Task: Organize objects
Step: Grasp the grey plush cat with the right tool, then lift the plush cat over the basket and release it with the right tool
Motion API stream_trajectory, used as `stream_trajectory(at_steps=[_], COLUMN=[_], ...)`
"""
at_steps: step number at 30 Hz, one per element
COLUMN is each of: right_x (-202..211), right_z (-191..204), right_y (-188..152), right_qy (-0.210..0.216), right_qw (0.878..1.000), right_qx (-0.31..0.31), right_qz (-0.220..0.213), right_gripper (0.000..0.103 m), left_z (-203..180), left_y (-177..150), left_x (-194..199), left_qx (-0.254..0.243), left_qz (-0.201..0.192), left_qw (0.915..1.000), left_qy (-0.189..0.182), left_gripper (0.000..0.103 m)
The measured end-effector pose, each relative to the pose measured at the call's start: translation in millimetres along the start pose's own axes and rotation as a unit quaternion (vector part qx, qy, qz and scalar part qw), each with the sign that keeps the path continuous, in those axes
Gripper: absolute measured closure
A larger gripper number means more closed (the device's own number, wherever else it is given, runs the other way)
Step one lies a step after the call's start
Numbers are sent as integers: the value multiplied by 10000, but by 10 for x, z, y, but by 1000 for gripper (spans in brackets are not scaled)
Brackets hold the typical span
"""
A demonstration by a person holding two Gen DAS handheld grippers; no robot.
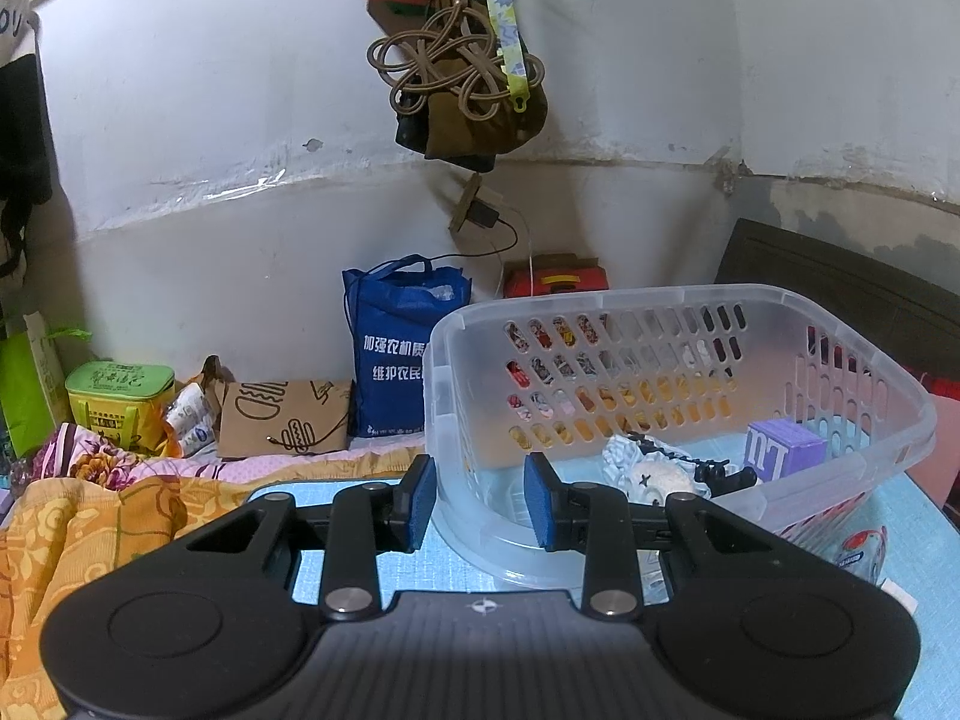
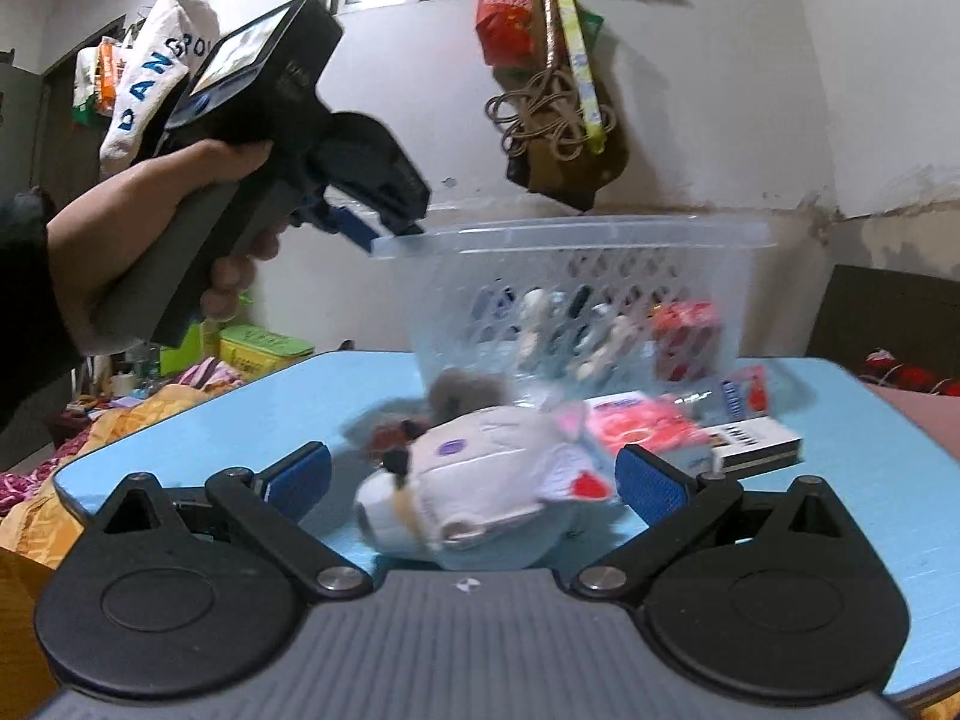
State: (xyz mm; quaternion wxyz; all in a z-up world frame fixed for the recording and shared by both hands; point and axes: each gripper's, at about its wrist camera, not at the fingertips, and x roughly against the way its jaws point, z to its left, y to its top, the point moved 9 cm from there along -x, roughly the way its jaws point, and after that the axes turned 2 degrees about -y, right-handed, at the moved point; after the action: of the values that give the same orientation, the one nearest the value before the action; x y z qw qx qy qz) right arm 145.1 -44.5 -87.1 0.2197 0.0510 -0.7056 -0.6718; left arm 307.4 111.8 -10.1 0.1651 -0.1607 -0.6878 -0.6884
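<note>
- The plush toy (image 2: 480,480) lies on the blue table (image 2: 198,420), in front of the basket (image 2: 576,240) and not yet inside it. It sits between the two blue pads of the right gripper (image 2: 474,480), but the pads do not press on it; the jaws stand wide apart on both sides. I judge this is the position just before a grasp, so the toy can be lifted into the basket.
- Just behind the toy there are a red and white packet (image 2: 642,426) and a small box (image 2: 756,438), also waiting on the table near the basket wall.
- The basket is clear plastic with holes and stands on the table. Inside it already lie a purple box (image 1: 780,444) and a white toy (image 1: 654,474), so part of the sorting seems finished.
- The left gripper (image 1: 477,498) is at the near rim of the basket, one blue pad inside the wall and one outside. The jaws are narrow, and they appear clenched on the rim. Probably this keeps the light basket from sliding while the other hand works.
- The person's hand (image 2: 150,204) holds the handle of this left gripper.
</note>
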Motion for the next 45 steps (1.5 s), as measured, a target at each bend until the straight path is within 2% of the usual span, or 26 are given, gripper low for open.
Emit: stream_trajectory(at_steps=[15, 19, 21, 25, 36, 41, 45], right_x=[-156, -169, -161, -120, 167, 296, 353], right_z=[90, 102, 105, 96, -159, -437, -593], right_y=[-169, -182, -187, -176, 118, 438, 757], right_qy=[-178, -211, -241, -152, -234, -183, -259], right_qw=[9992, 9988, 9986, 9990, 9991, 9985, 9969], right_qx=[309, 378, 418, 364, 151, -115, -37], right_qz=[203, 214, 216, 199, -304, -508, -741], right_gripper=[1, 8, 17, 19, 19, 19, 19], left_z=[-6, -13, -11, -12, -15, -16, -11], left_y=[17, 21, 22, 19, 20, 21, 23], left_x=[1, 3, 2, 3, 4, -4, -6], left_qx=[-21, -20, -21, -21, -17, -16, -16], left_qz=[-11, -12, -13, -13, -17, -15, -11], left_qw=[10000, 10000, 10000, 10000, 10000, 10000, 10000], left_qy=[6, -2, 2, -2, -7, -5, -3], left_gripper=[67, 67, 67, 67, 67, 67, 67])
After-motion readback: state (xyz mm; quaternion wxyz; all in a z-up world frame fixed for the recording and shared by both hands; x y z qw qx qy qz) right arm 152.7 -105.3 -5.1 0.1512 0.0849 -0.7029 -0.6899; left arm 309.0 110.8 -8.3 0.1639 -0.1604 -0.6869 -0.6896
